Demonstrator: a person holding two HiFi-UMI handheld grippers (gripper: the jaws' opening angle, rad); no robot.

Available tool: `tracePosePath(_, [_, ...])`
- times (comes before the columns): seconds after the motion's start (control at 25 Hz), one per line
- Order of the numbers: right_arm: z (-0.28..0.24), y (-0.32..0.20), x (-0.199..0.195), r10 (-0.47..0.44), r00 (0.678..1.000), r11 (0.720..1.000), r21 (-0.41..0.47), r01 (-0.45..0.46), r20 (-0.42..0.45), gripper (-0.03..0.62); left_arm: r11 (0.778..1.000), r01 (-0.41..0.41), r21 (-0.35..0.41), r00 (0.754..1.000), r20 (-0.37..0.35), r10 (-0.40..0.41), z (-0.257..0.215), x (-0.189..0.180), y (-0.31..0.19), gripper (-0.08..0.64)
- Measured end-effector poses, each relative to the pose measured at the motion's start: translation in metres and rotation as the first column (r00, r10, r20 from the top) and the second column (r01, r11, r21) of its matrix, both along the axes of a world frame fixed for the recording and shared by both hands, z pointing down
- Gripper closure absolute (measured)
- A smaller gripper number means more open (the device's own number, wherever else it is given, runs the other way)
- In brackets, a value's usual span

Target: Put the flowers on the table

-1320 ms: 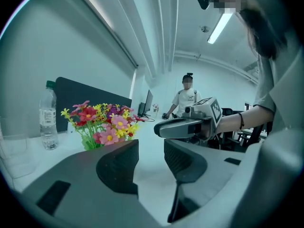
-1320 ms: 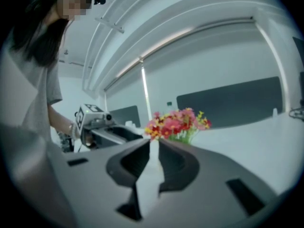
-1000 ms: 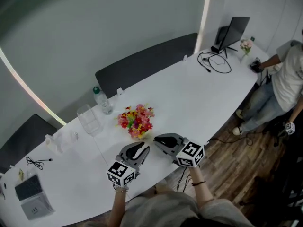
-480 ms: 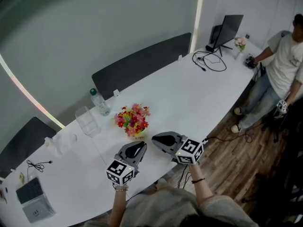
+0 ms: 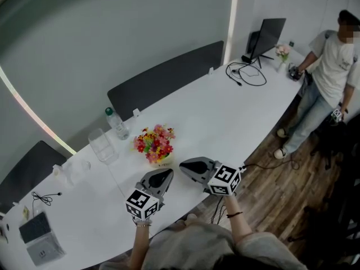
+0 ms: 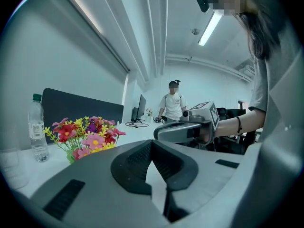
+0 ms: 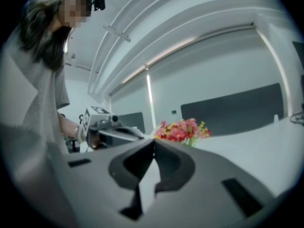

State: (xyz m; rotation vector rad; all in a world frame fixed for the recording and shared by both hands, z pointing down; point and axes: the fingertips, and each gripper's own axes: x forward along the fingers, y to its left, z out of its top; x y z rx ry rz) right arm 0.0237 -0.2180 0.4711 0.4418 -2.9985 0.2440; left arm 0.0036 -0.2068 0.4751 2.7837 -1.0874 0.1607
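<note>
My L gripper (image 5: 165, 174) & R gripper (image 5: 183, 166) are both closed tight, ribbed dark jaws together, nothing btwn them. The bushy bunch of small red, pink & yellow flowers (image 5: 153, 144) stands on the smooth white curved table (image 5: 225, 111), just beyond both tips.

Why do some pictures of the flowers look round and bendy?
Left gripper view: the wide lens bows the ceiling lines and blackens the corners; the flowers look sharp. Right gripper view: same round bending, flowers softer. Head view: even light, hardly any shadows on the table.
</note>
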Motion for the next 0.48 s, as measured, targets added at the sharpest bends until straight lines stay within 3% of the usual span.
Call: tracePosePath(0.48, [-0.0052,-0.0017,0.0011,-0.015,1.0,1.0,0.01,0.015,0.012,0.568,1.0,0.005,0.007,1.0,0.007,-0.005,-0.0052,0.0034,-0.002,0.543])
